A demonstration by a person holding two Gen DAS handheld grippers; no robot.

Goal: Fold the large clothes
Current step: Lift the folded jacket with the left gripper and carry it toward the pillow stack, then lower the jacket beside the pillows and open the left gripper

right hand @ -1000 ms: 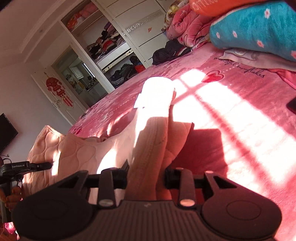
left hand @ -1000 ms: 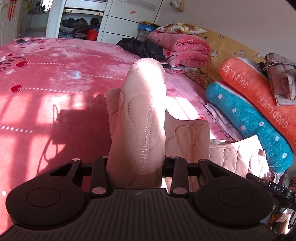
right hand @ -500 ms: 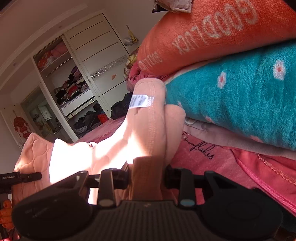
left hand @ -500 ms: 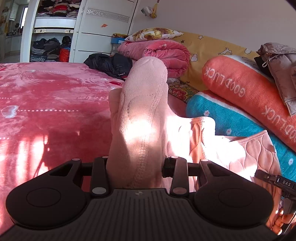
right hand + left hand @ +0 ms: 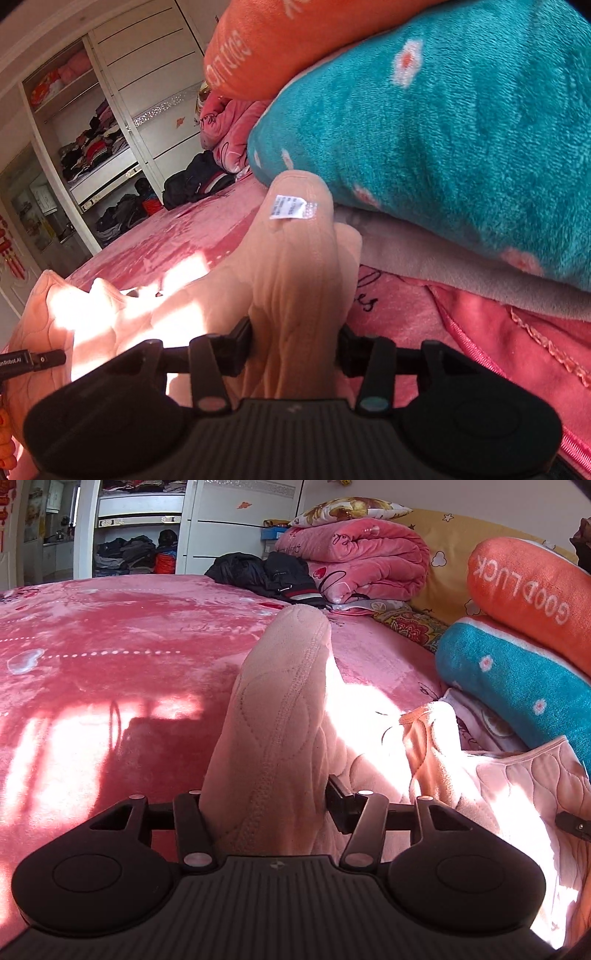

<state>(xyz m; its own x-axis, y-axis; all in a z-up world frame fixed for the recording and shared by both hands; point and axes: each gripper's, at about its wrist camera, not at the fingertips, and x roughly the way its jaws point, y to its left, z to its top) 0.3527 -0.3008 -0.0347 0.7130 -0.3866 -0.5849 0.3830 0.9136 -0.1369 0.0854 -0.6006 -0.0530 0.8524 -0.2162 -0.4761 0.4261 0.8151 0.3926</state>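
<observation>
A peach quilted garment [image 5: 284,701] lies on the pink bed cover [image 5: 110,657], and a thick fold of it stands up between the fingers of each gripper. My left gripper [image 5: 264,805] has its jaws opening. The fold sits loosely between them and the right pad has drawn back from it. In the right wrist view the garment [image 5: 295,258] carries a white label [image 5: 290,206] near its top. My right gripper [image 5: 295,343] is also opening, but the creased cloth still fills the gap and touches both pads.
A teal flowered pillow [image 5: 443,129] and an orange pillow [image 5: 528,590] are stacked close on the right of the garment. A folded pink quilt [image 5: 362,554] and a black jacket [image 5: 266,572] lie farther back. An open wardrobe [image 5: 140,535] stands behind the bed.
Both grippers carried the garment's edge across the bed toward the pillows and lowered it. Both pairs of jaws now stand wider apart, the left more so.
</observation>
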